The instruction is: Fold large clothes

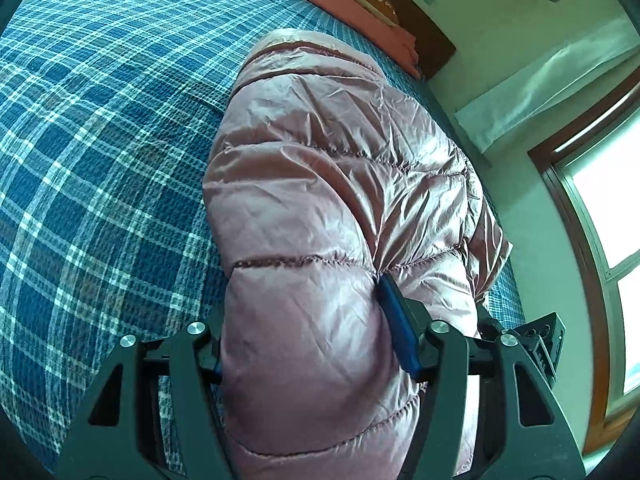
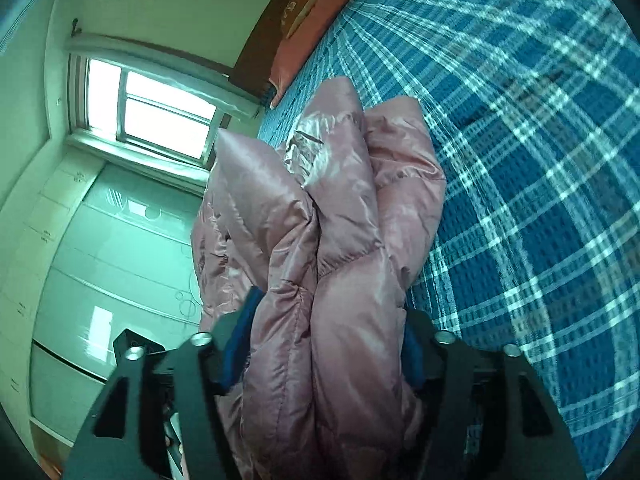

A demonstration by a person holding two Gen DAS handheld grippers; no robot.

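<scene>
A shiny pink quilted down jacket [image 1: 320,184] lies along the side of a bed with a blue plaid cover [image 1: 100,140]. My left gripper [image 1: 312,344] is shut on a thick padded part of the jacket, its blue pads [image 1: 396,328] pressed into the fabric. In the right wrist view my right gripper [image 2: 328,344] is shut on several bunched layers of the jacket [image 2: 340,216], which hang folded and bundled between the fingers above the bed cover [image 2: 540,160].
A pink pillow [image 1: 340,4] and dark headboard [image 1: 424,36] are at the bed's far end. A window [image 2: 160,112] and a white wardrobe [image 2: 112,264] stand beside the bed. The other gripper's body [image 1: 544,344] shows at the jacket's right.
</scene>
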